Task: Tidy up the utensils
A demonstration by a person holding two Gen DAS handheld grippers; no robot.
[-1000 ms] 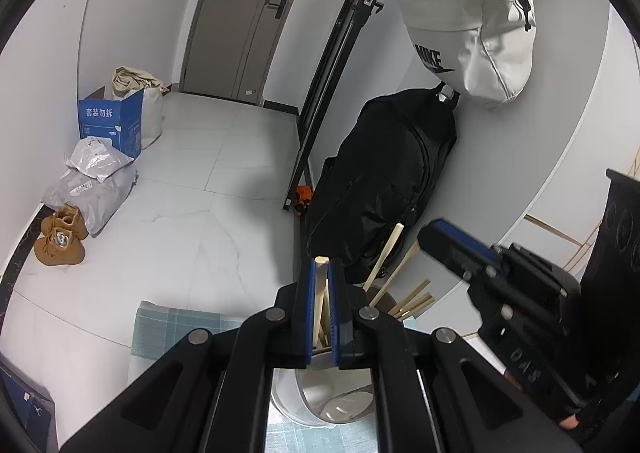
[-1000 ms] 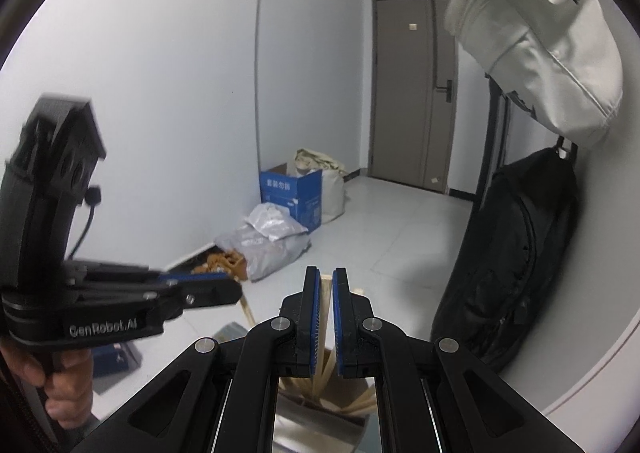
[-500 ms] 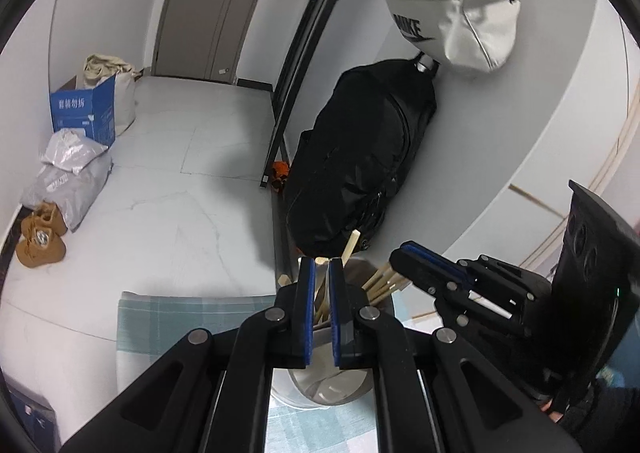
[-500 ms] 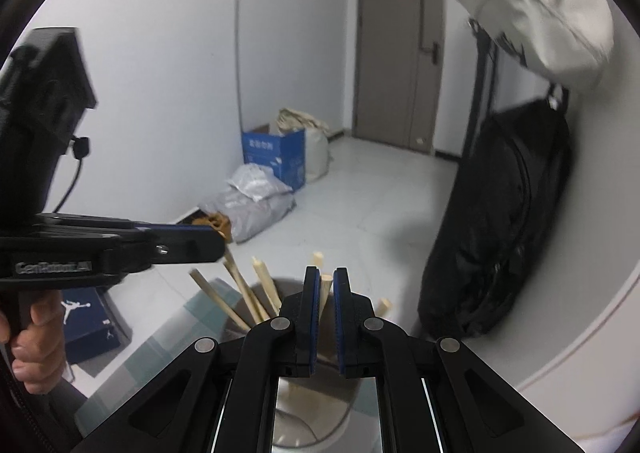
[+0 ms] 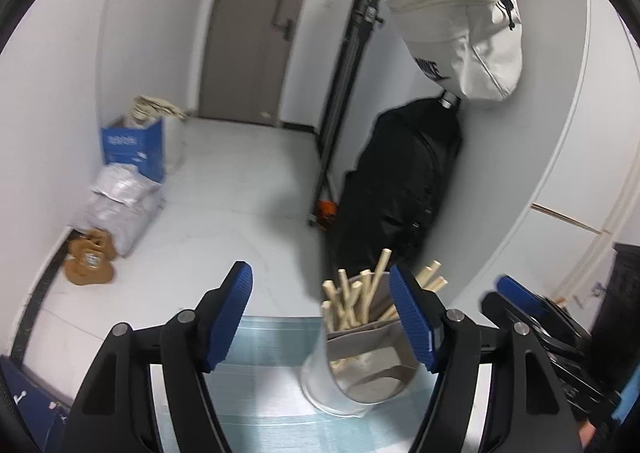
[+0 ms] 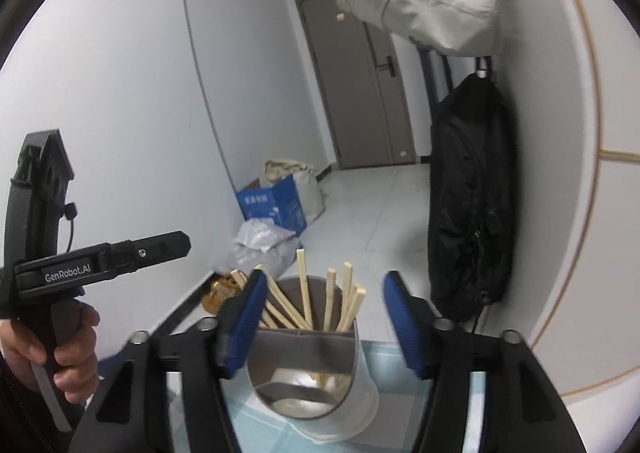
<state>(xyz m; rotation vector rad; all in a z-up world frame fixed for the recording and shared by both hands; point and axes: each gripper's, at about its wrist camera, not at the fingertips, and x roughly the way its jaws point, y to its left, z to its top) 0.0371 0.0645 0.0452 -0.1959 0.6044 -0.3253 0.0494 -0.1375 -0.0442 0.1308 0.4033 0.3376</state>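
Note:
A grey cylindrical utensil holder (image 5: 360, 381) (image 6: 308, 369) with an inner divider stands on a pale teal checked cloth (image 5: 272, 357). Several wooden chopsticks (image 5: 352, 301) (image 6: 332, 301) stand in its back compartment, leaning outward. My left gripper (image 5: 324, 317) hovers just above and before the holder, its jaws opening, and no chopstick is pressed between the blue pads. My right gripper (image 6: 324, 323) is over the holder too, its jaws also opening around empty air above the rim. Each gripper shows in the other's view: the right gripper (image 5: 524, 305) and the left gripper (image 6: 120, 257) held by a hand (image 6: 68, 345).
A black bag (image 5: 400, 189) leans on the wall right behind the holder, under a hanging white bag (image 5: 464, 37). Across the tiled floor sit a blue box (image 5: 134, 145), grey sacks (image 5: 116, 197) and brown shoes (image 5: 90, 261). A door (image 5: 256, 33) closes the hall.
Both grippers went from shut on chopsticks to wide apart. The chopsticks they held now stand loose in the holder. Both views swung so the holder sits lower and nearer.

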